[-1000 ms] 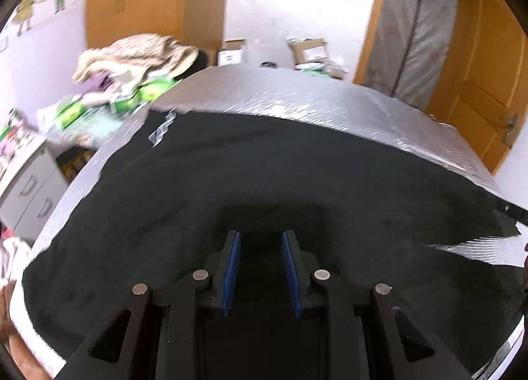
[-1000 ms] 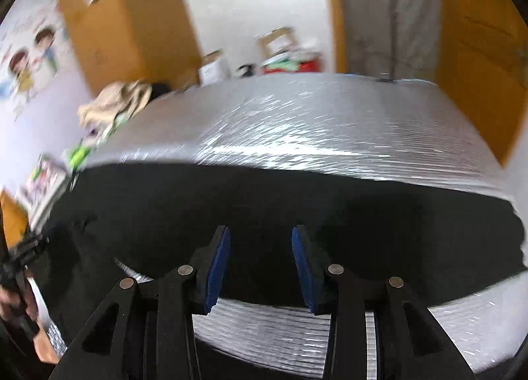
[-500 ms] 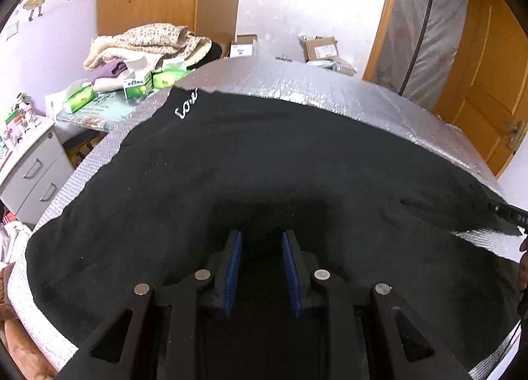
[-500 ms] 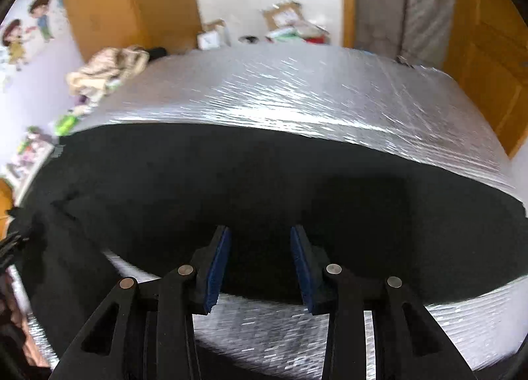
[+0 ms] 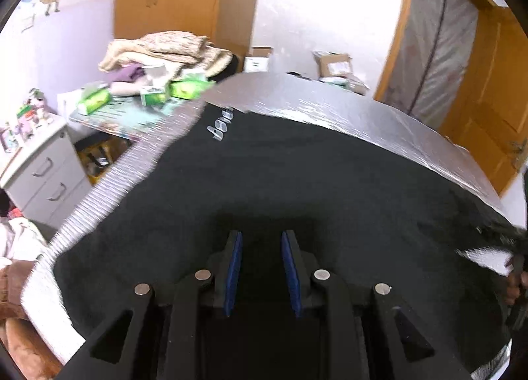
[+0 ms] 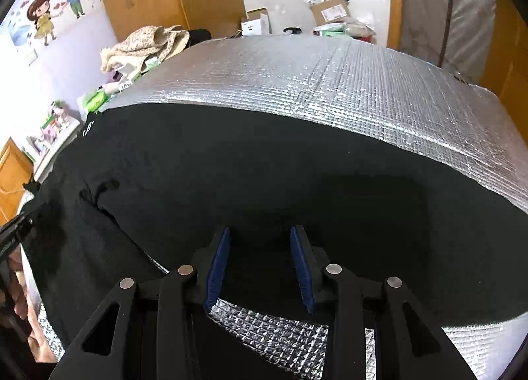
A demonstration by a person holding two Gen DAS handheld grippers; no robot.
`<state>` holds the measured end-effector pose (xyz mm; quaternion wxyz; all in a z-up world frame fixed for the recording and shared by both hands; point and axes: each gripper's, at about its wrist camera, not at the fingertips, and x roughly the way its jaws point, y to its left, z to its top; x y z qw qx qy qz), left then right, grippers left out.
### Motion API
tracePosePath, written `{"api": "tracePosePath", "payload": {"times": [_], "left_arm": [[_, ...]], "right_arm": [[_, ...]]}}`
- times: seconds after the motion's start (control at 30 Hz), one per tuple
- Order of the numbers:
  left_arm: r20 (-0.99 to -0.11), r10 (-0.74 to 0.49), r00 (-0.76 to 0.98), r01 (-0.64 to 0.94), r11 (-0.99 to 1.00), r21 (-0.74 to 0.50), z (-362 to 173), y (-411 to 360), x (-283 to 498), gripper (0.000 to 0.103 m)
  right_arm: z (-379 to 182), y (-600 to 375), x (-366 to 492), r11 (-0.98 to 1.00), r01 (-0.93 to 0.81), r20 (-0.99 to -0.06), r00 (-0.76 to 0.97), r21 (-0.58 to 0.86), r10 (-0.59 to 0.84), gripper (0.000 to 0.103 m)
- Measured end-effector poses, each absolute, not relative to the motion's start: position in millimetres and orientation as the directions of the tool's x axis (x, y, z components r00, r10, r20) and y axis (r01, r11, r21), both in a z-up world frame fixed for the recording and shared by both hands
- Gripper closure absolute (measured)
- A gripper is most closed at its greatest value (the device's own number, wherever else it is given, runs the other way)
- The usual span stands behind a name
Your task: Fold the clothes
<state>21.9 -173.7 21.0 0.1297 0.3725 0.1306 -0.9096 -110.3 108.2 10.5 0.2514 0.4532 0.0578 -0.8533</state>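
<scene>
Left wrist view: the left gripper (image 5: 260, 238) hangs low over a black garment (image 5: 297, 182), its jaws apart with blue pads (image 5: 235, 264) facing each other and only dark cloth showing in the gap; whether the pads touch the cloth cannot be told. The garment lies spread flat over a worktop covered in silver foil mat (image 5: 330, 106), reaching from the near edge well toward the far edge. A small white script logo (image 5: 220, 124) sits on the cloth near the far left corner. At the right edge the cloth narrows into a strip with bare foil beside it, and part of the right gripper (image 5: 518, 267) shows there, blurred. Beyond the left edge stand a low grey drawer unit (image 5: 39, 165) and a side table piled with green tissue packs (image 5: 95, 99) and a heap of beige blankets (image 5: 161, 50).

Right wrist view: the right gripper (image 6: 260, 238) has its jaws apart over the garment's (image 6: 264, 165) near hem, nothing clamped between them. Bare foil mat (image 6: 330, 83) shows below the pads at the near edge and again across the far half of the worktop. The garment runs as a wide band from the left edge to the right edge; toward the left it folds into a wrinkle. At the far left the left gripper (image 6: 16, 231) appears dark at the cloth's end. Cardboard boxes (image 6: 330, 12) sit on the floor by the far wall.
</scene>
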Motion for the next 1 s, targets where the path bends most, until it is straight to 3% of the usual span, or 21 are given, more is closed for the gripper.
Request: {"api": "tracePosePath", "payload": {"times": [0.23,0.53,1.0], "left_arm": [[-0.682,-0.175,-0.710,0.371,-0.917,-0.150,44.9,-220.3,-21.7,0.076],[-0.799,-0.082,-0.596,0.377,-0.907,-0.188,4.8,-267.2,-117.9,0.076],[-0.770,-0.139,-0.623,0.430,-0.883,-0.189,1.4,-296.2,-141.0,0.080]], "right_arm": [[15.4,98.7,-96.2,-0.848,0.504,-0.795,-0.443,0.162,-0.415,0.064],[8.5,89.4,-97.8,-0.843,0.510,-0.798,-0.431,0.170,-0.421,0.065],[-0.6,92.4,-91.9,-0.821,0.555,-0.763,-0.471,0.133,-0.442,0.064]]}}
